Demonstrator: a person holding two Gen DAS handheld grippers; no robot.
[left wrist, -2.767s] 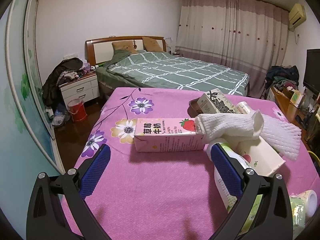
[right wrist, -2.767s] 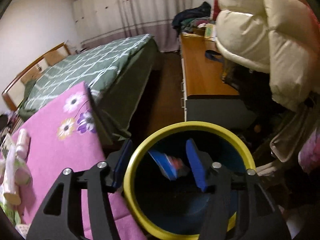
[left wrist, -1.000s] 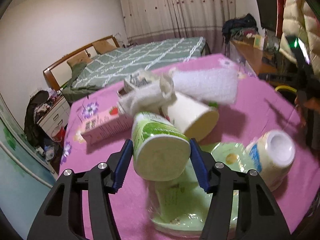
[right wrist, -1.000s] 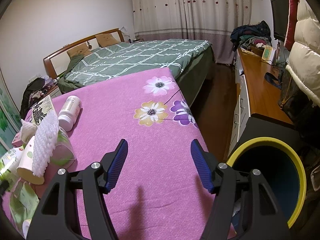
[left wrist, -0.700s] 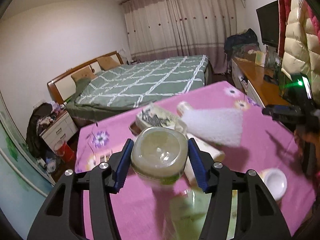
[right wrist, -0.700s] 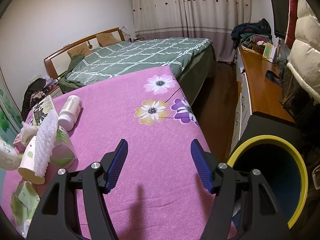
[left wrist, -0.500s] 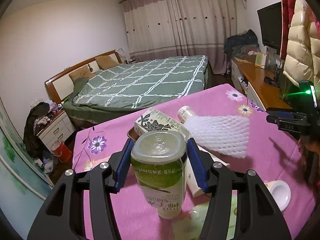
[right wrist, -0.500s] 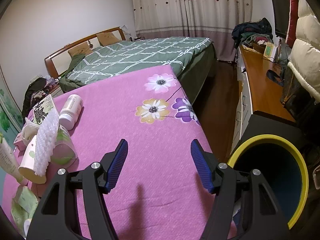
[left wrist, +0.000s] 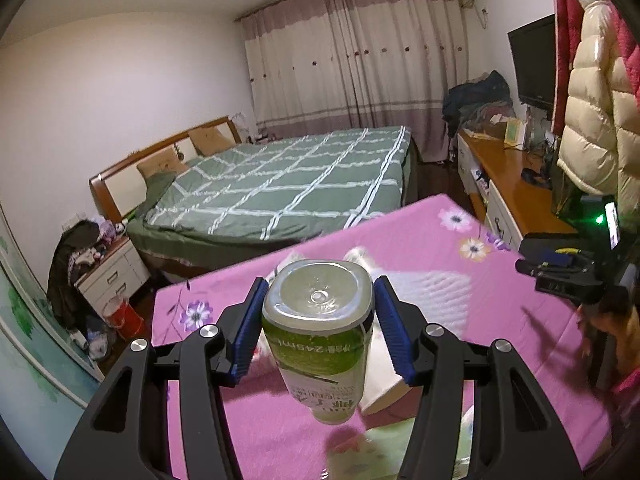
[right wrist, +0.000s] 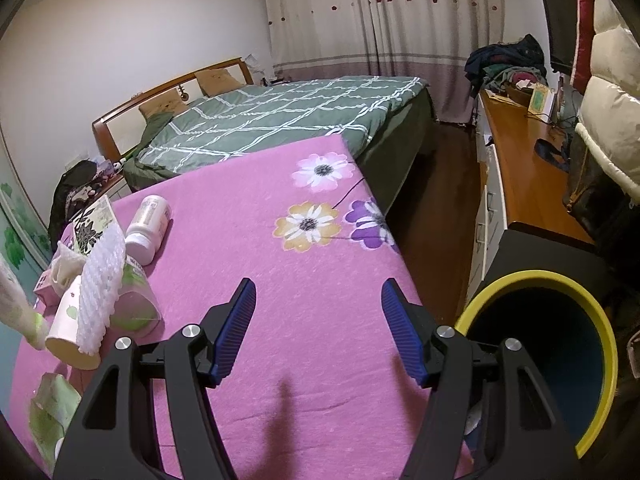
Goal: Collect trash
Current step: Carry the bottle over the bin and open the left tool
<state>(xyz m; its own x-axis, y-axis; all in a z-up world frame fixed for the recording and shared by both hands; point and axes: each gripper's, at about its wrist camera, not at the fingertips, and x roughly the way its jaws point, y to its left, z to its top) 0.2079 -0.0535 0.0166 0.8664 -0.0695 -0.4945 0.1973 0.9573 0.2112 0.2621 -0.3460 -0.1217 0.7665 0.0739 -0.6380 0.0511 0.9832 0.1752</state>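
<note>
My left gripper (left wrist: pixel 318 320) is shut on a green-labelled plastic bottle (left wrist: pixel 320 352). The bottle hangs above the pink flowered tablecloth (left wrist: pixel 440 248) with its pale base turned toward the camera. In the right wrist view the same bottle (right wrist: pixel 16 308) shows at the far left edge. My right gripper (right wrist: pixel 318 328) stands open over bare cloth with nothing between its fingers. To its right, beside the table, is a yellow-rimmed bin (right wrist: pixel 596 320) with a dark blue inside. More trash lies at the table's left: a white bottle (right wrist: pixel 148 228), a foam net (right wrist: pixel 100 280) and a paper cup (right wrist: pixel 66 328).
A patterned carton (right wrist: pixel 94 220), a pink carton (right wrist: pixel 44 284) and a green wrapper (right wrist: pixel 52 412) also lie on the left. Beyond the table is a green checked bed (right wrist: pixel 280 120). A wooden desk (right wrist: pixel 528 176) and hanging coats (right wrist: pixel 616 112) line the right side.
My left gripper has lifted the green-labelled bottle up out of the trash pile, and the table has dropped lower in its view. The right gripper has stayed still and open.
</note>
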